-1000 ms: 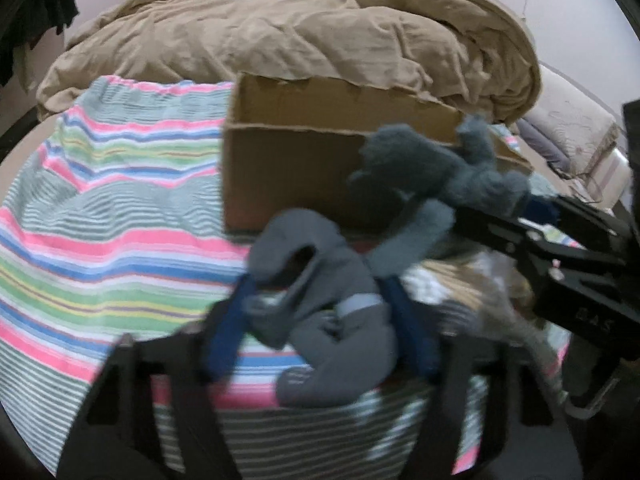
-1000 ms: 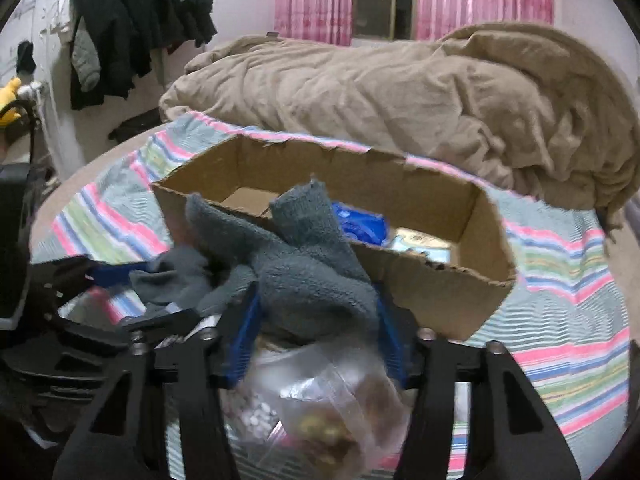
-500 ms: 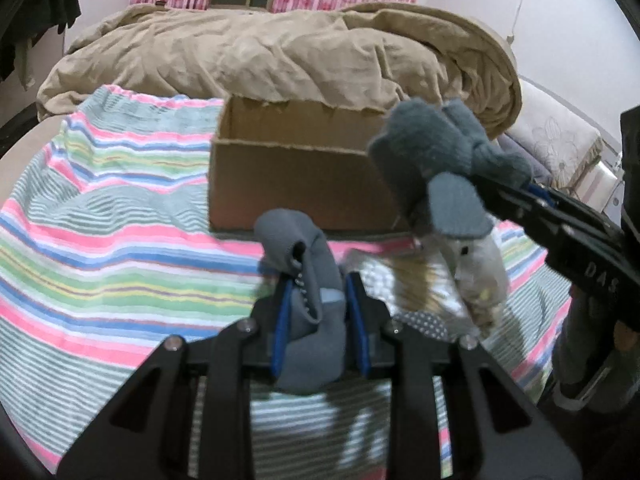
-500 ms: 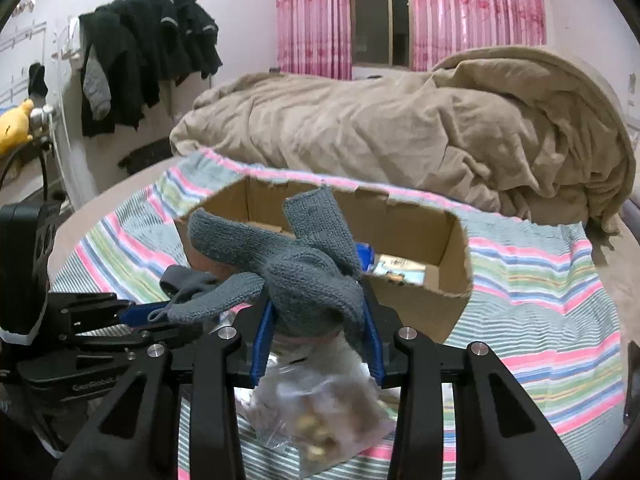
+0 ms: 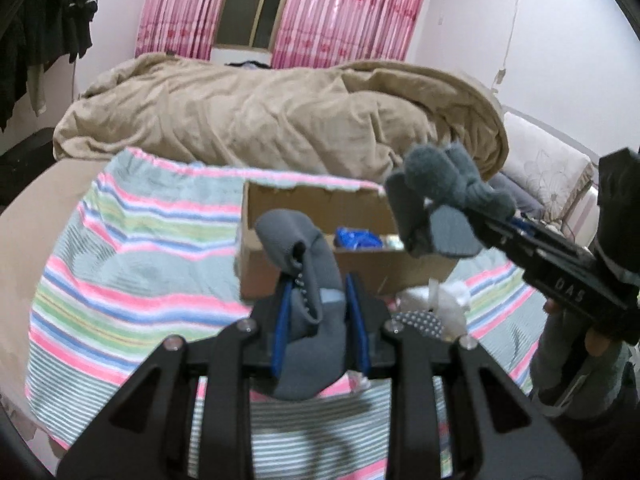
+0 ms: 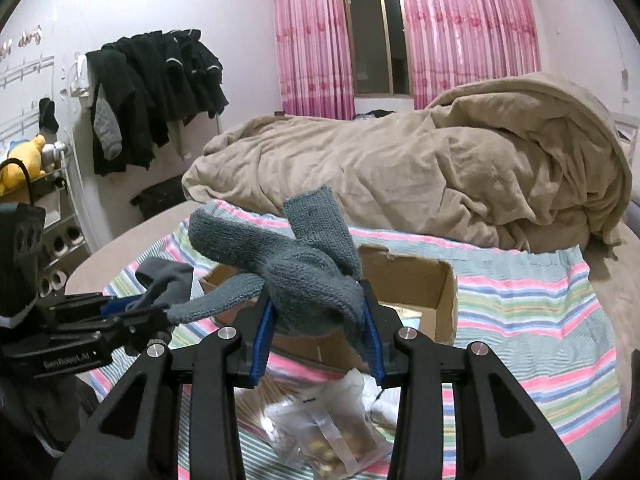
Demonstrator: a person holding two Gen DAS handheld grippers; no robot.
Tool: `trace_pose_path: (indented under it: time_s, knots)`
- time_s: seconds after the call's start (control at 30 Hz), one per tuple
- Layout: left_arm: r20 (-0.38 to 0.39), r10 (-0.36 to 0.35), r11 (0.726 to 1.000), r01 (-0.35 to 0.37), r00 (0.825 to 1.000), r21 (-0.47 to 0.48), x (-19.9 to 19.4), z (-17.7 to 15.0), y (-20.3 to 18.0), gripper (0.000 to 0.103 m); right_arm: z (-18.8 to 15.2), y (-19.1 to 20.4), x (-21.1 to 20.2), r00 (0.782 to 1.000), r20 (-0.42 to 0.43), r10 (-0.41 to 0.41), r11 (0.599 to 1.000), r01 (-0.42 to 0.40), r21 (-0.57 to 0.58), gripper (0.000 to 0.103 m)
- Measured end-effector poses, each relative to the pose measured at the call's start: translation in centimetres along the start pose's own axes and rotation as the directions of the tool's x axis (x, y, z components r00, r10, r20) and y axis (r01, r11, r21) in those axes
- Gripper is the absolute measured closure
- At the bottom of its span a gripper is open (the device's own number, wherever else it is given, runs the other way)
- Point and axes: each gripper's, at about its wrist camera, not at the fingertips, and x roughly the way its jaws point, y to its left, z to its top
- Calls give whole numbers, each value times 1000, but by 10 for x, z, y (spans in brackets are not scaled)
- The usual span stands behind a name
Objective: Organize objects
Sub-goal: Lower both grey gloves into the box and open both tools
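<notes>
My left gripper [image 5: 318, 322] is shut on a smooth grey sock [image 5: 310, 280] and holds it in the air before the open cardboard box [image 5: 280, 280]. My right gripper [image 6: 318, 334] is shut on a fuzzy grey knitted glove [image 6: 304, 280], held above the box [image 6: 440, 304]. In the left wrist view the right gripper [image 5: 472, 220] with the glove [image 5: 444, 200] is over the box's right end. In the right wrist view the left gripper [image 6: 160, 304] with the sock [image 6: 168, 280] is at the left. A blue item [image 5: 356, 238] lies inside the box.
The box stands on a striped blanket [image 5: 140, 264] spread on the bed. Clear plastic bags [image 6: 324, 428] with small items lie in front of the box. A heaped tan duvet [image 5: 260, 120] lies behind. Dark clothes [image 6: 152, 92] hang on the left wall.
Both grippers have risen with the sock and the glove, lifting them off the bags and blanket. The views now look down into the box from higher up.
</notes>
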Motion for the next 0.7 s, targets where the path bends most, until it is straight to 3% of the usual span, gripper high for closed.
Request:
trace_pose_path:
  time_s: [0.43, 0.7]
  knots:
    - [57, 2, 998, -5, 998, 62, 14, 63, -1, 76, 45, -2, 14, 999, 37, 1, 1000, 0, -20, 62]
    - [38, 20, 996, -23, 999, 82, 46, 80, 5, 75, 53, -12, 51, 999, -11, 33, 999, -33, 10, 62]
